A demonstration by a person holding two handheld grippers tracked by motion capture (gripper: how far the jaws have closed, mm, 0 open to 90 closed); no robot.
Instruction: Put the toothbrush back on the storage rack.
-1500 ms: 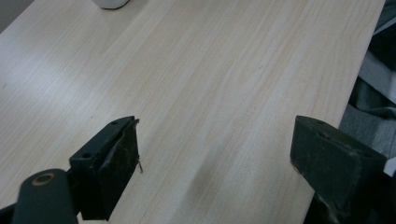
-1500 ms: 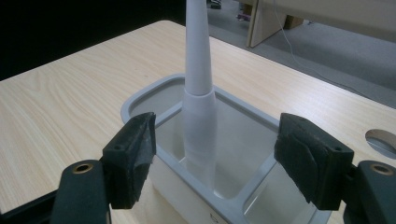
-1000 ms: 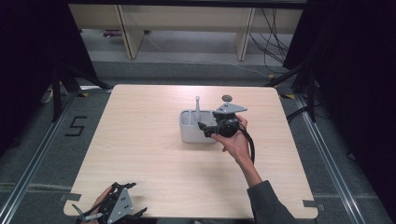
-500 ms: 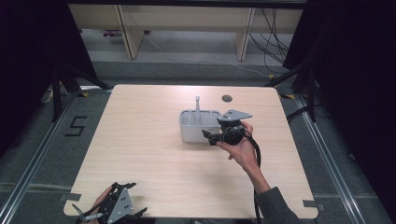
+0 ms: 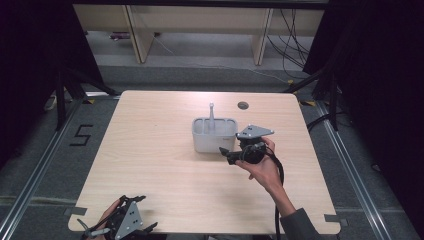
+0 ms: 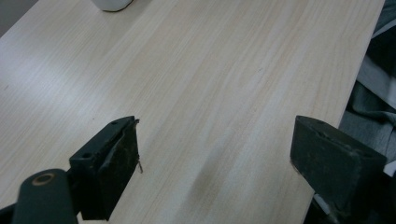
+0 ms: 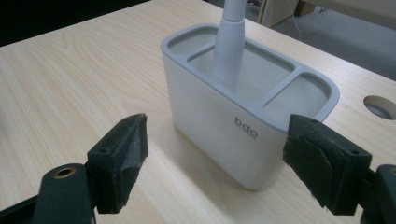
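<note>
A pale wooden table with a round hole stands before low shelving

Right gripper pulled back from white caddy, toward person.
</note>
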